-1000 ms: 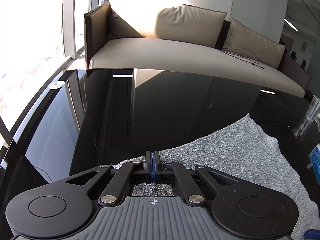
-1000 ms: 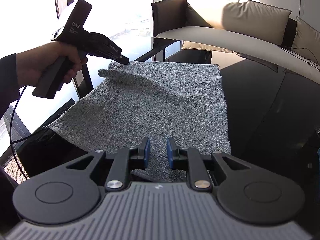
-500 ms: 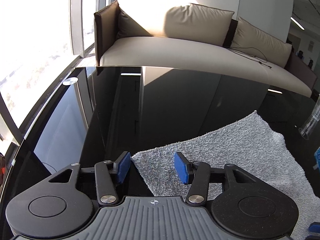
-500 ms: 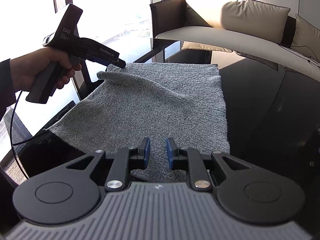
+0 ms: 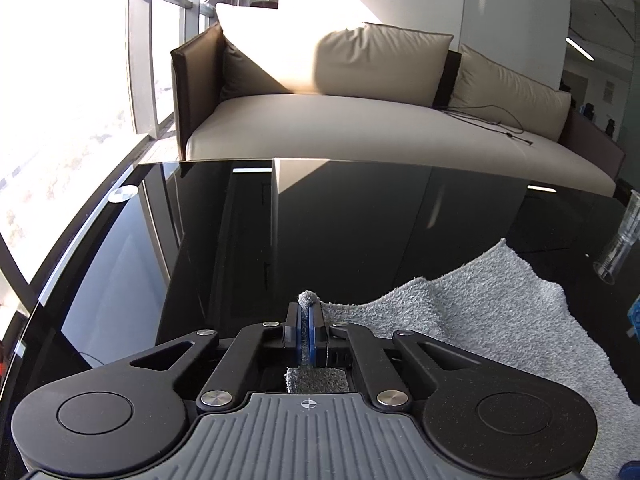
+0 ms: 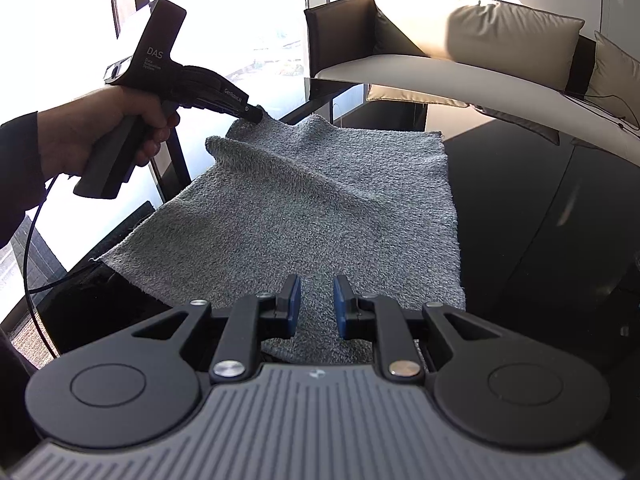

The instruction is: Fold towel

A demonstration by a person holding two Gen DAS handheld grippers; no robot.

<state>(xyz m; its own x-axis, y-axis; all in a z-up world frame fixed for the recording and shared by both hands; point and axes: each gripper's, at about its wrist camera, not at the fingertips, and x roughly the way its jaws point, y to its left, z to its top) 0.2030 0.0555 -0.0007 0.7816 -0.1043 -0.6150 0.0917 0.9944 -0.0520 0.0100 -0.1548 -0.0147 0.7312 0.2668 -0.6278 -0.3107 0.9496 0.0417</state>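
Observation:
A grey terry towel (image 6: 320,200) lies spread on a glossy black table (image 6: 540,220). My left gripper (image 5: 307,320) is shut on the towel's (image 5: 480,320) corner, and a tuft of cloth sticks out past the blue pads. The right wrist view shows that left gripper (image 6: 256,114), held by a person's hand (image 6: 100,128), pinching the far left corner, which is raised a little with a ridge running from it. My right gripper (image 6: 317,300) stands over the towel's near edge. Its jaws are a little apart, and the cloth showing in the gap lies flat.
A beige sofa (image 5: 360,132) with cushions stands just beyond the table's far edge. A clear plastic piece (image 5: 620,240) and a blue object (image 5: 634,316) sit at the right. A small silver disc (image 5: 123,194) lies near the left edge, by bright windows.
The left jaws stood open around the towel corner half a second ago and have shut on it again. That corner now sits slightly higher. The right gripper has not moved.

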